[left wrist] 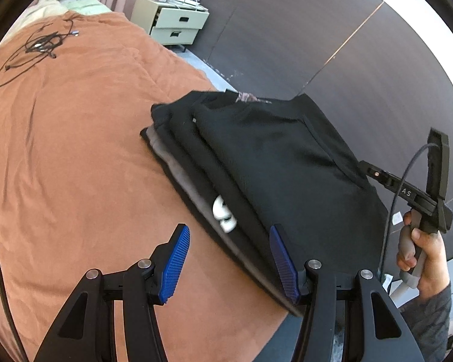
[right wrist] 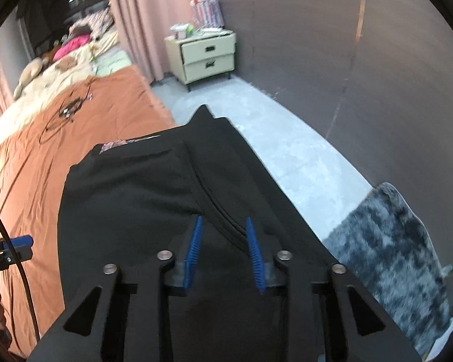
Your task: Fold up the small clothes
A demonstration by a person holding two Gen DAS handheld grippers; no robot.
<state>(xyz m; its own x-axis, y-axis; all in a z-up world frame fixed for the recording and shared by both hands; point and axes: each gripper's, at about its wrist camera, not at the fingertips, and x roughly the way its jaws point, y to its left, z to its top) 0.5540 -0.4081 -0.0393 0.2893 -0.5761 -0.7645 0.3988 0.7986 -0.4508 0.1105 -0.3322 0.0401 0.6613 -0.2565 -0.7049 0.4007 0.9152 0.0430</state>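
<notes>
The black garment point(left wrist: 281, 163) lies on top of a stack of folded clothes point(left wrist: 178, 163) at the near corner of the bed point(left wrist: 75, 150), on the rust-orange cover, with its far side hanging out over the bed's edge above the grey floor point(right wrist: 287, 138). Under it, grey and black layers peek out in steps, one showing a white print point(left wrist: 222, 214).

Right tongs point(right wrist: 223, 226) are in on the garment's edge now. From the right wrist view a raised ridge of black fabric with a stitched seam runs up between the blue pads point(right wrist: 196, 241), and the jaws stand narrow around it. Whether the pads are actually biting on the cloth I cannot tell; a gap shows beside one of them. In the left wrist view the same tool reaches in from the right, a hand point(left wrist: 419, 250) on its handle, its tip on the garment's side.

Left tongs point(left wrist: 229, 241) hang released over the near corner of the stack, jaws wide, nothing pinched, one pad lying against the black cloth.

So my read: this is the grab before a fold, or a tidy-up of the top piece. Next move calls for a firm pinch on that seam, then the left tongs taking the near corner so both lift together. Risk: dragging the stack off the edge.
</notes>
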